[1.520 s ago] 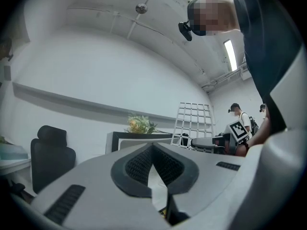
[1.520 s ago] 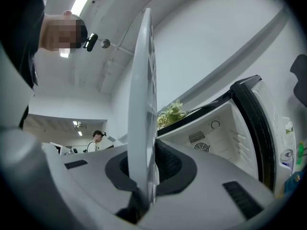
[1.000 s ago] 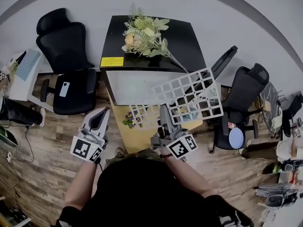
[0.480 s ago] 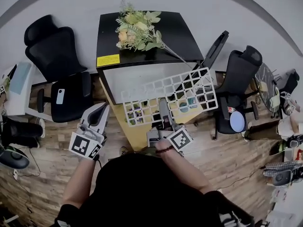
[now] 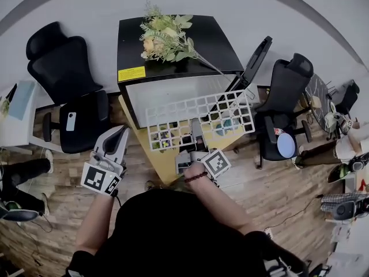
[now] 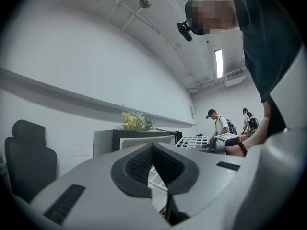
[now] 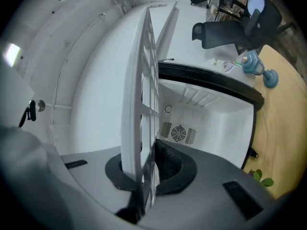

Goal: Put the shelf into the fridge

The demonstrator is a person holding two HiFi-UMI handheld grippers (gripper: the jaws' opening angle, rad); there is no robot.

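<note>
Reaching forward with my right arm, elbow bent and wrist over the wooden surface (image 5: 158, 165). My left arm hangs lower and out to the side, clear of that surface, with its tool pointing up toward the fridge.

Counts, big to small:
- One fridge (image 5: 219, 45), black top. Its door (image 5: 256, 59) is swung open to the right and the white inside faces me.
- Two black office chairs, one left of the fridge (image 5: 60, 68) and one right (image 5: 285, 88).
- One white grid shelf (image 5: 199, 117), held roughly flat just in front of the open compartment. Its far edge is at the opening, and it is not seated inside.
- Two tools. The right hand-held gripper (image 5: 197, 134) is clamped on the shelf's near edge. Its own view shows the grid edge-on between the pads, with the fridge's back wall and one round fan vent (image 7: 178, 133) ahead. The left hand-held gripper (image 5: 120, 134) has its jaws closed tip to tip, with nothing between them.
- One bunch of flowers (image 5: 164, 36) lying on the fridge top.
</note>
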